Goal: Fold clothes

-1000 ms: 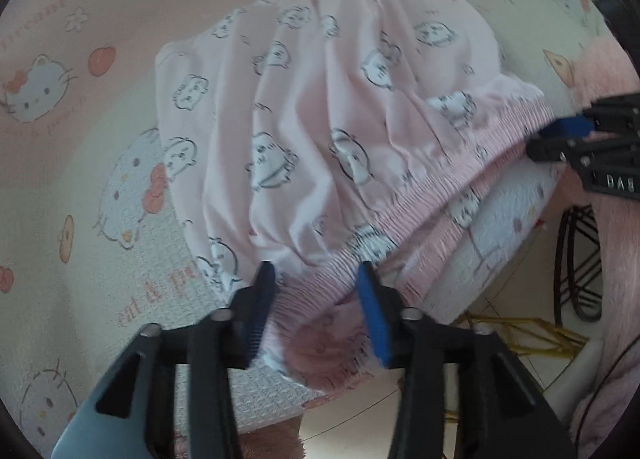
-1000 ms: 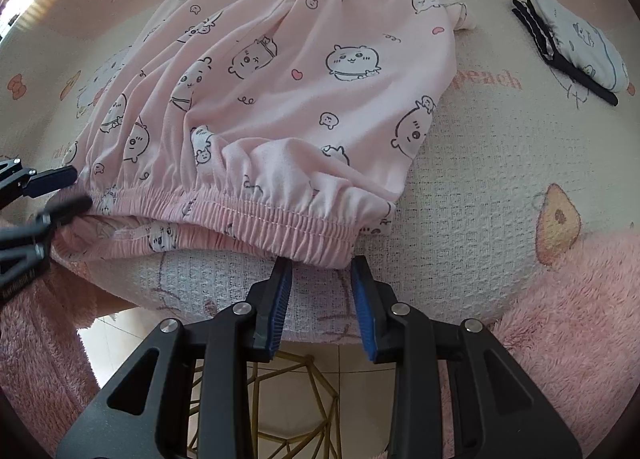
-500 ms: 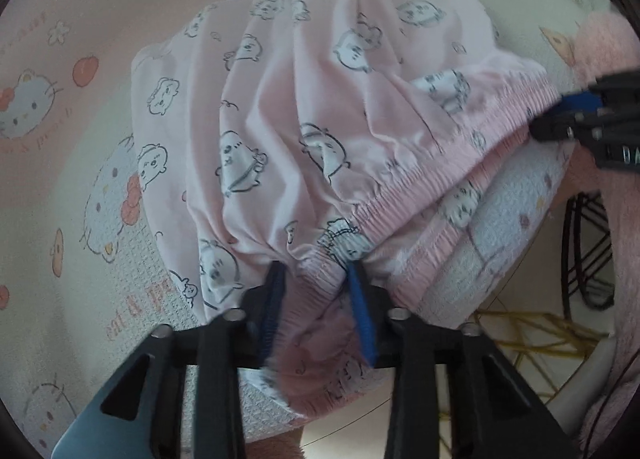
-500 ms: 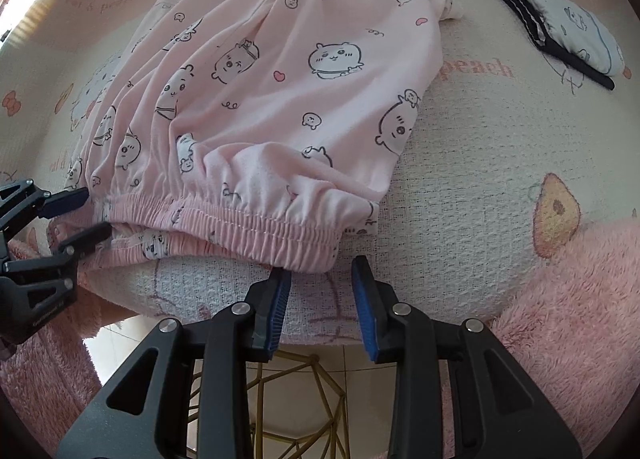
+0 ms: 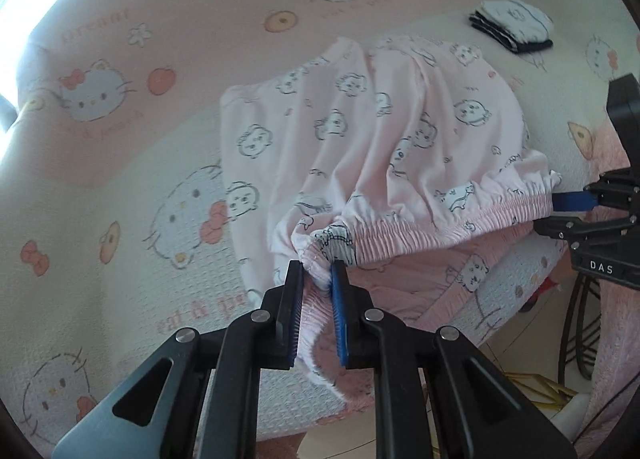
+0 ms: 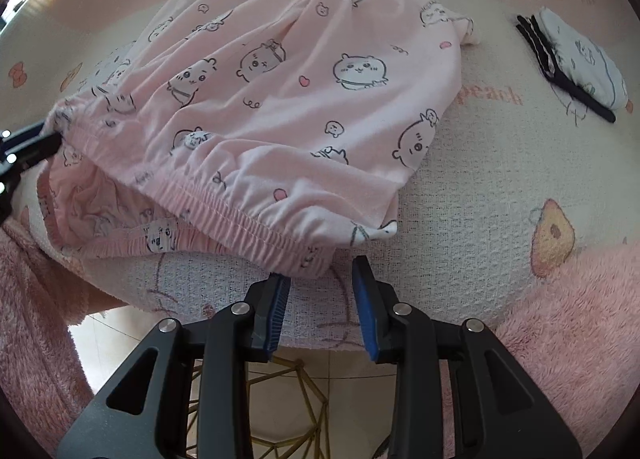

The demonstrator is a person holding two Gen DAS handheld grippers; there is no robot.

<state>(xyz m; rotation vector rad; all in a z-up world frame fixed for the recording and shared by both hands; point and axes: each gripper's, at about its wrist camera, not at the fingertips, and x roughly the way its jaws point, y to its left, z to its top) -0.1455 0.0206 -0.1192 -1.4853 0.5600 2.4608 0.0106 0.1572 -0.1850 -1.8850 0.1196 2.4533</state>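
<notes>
Pink pyjama shorts (image 5: 372,147) lie ahead of the left claw (image 5: 316,279), whose jaws, wide a second ago, are closing on the waistband corner, now raised. Right view: right claw (image 6: 320,271) unchanged, narrowly parted, waistband (image 6: 256,227) just beyond its tips.

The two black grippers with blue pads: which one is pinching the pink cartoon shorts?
The left gripper: the pink cartoon shorts' waistband sits between its closing pads. The right gripper grips nothing.

left gripper (image 5: 316,271) closing on cloth, right gripper (image 6: 320,271) parted, empty
</notes>
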